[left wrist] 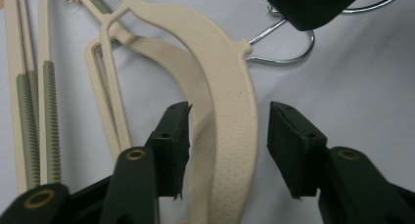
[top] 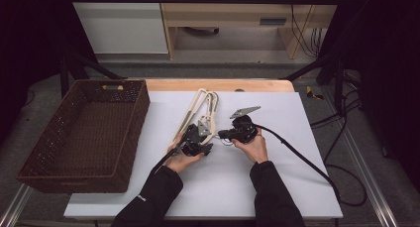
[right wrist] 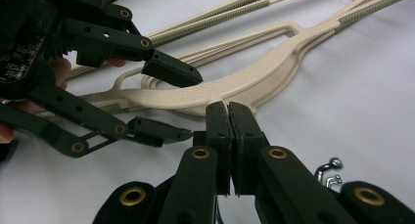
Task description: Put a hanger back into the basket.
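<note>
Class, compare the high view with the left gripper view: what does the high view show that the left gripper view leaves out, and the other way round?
High view alone: the brown woven basket at the table's left, the white table top, both sleeved forearms, and the right gripper with its trailing cable.

Left gripper view alone: close detail, with the left gripper open and its jaws standing either side of a hanger's broad textured shoulder, and the chrome hooks beyond.

Both: the beige hangers lying stacked on the white surface.
</note>
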